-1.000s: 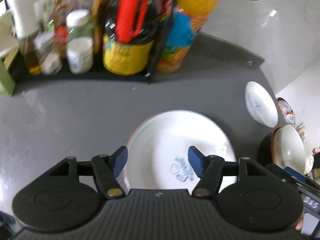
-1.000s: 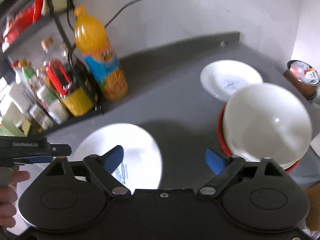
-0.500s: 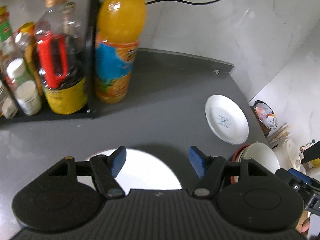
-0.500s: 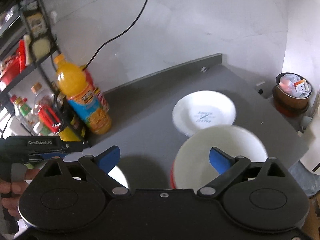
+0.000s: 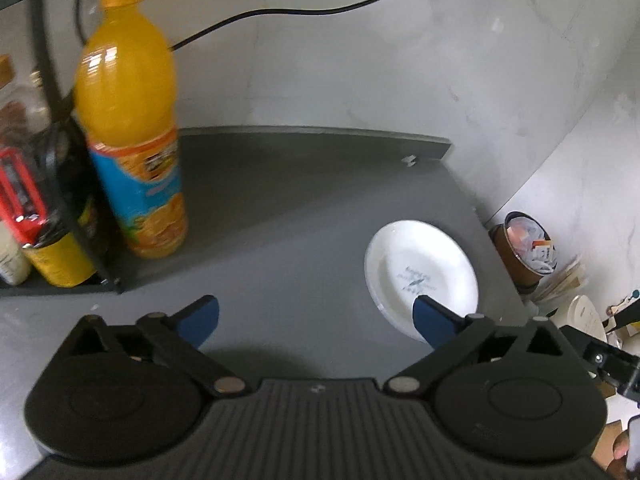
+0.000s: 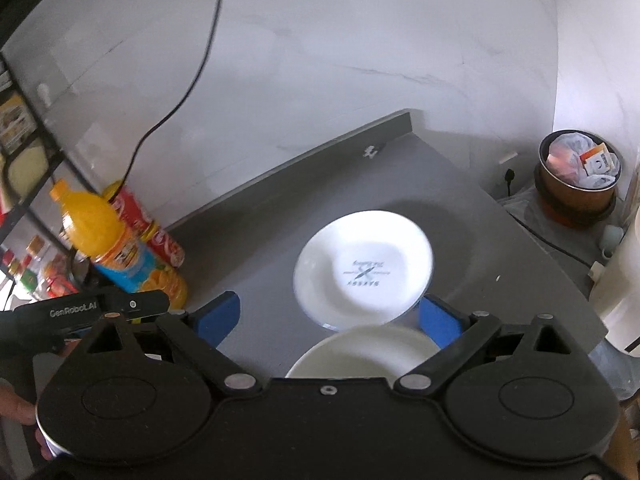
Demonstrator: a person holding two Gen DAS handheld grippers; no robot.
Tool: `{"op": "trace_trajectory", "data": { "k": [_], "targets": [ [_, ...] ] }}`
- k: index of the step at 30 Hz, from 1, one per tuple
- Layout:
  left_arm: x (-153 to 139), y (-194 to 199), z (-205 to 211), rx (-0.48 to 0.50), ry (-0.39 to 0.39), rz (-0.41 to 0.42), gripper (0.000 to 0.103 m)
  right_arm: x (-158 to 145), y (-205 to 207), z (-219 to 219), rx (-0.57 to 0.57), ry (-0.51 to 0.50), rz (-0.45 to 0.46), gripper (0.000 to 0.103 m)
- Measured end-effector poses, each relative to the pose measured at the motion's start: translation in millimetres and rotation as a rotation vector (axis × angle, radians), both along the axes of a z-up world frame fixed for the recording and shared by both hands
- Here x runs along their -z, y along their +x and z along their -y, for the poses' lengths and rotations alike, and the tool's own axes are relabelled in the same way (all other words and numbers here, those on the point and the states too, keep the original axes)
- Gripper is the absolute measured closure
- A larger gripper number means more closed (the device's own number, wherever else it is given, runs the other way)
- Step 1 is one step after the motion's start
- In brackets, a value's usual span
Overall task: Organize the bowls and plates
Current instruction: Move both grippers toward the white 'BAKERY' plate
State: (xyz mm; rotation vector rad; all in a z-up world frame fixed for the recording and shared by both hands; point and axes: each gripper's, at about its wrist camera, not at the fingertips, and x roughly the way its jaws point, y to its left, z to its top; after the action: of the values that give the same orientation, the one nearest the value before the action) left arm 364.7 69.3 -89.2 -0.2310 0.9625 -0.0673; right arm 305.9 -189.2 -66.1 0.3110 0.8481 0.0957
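I saw a white plate lying flat on the grey tabletop, near its far right corner. It was round with a shallow rim, and it had small dark writing in the middle that I could not read. In my left view the same plate sat to the right, partly behind my right-side finger.

A white bowl sat just in front of the plate. My right gripper hid most of it, so I only saw its far rim and part of the inside. I could not tell if the bowl touched the plate.

My right gripper's blue fingers were wide apart and held nothing. My left gripper also had its blue fingers wide apart, with only bare tabletop between them.

A tall juice bottle full of orange drink stood upright at the left, next to a black rack. The rack held jars and bottles, but they were cut off and blurry. A red can stood behind the bottle in my right view.

Past the tabletop's right edge stood a brown bin with paper scraps and wrappers in it. A black cable hung down the white wall.
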Motion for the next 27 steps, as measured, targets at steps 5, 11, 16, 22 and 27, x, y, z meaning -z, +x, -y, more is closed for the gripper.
{"op": "trace_trajectory", "data": {
  "k": [5, 11, 16, 22, 27],
  "targets": [
    [4, 22, 21, -0.004, -0.017, 0.015, 0.001, 9, 27, 19, 0.020, 0.028, -0.031, 0.007],
    [14, 46, 42, 0.000, -0.025, -0.017, 0.001, 27, 56, 38, 0.028, 0.062, -0.084, 0.007],
    [30, 67, 51, -0.011, -0.026, -0.074, 0.001, 45, 78, 49, 0.020, 0.089, -0.135, 0.008],
    [51, 88, 63, -0.041, -0.014, -0.133, 0.001, 68, 103, 66, 0.034, 0.130, -0.198, 0.014],
    [72, 106, 75, -0.036, -0.017, -0.178, 0.003, 90, 120, 74, 0.035, 0.135, -0.260, 0.024]
  ]
}}
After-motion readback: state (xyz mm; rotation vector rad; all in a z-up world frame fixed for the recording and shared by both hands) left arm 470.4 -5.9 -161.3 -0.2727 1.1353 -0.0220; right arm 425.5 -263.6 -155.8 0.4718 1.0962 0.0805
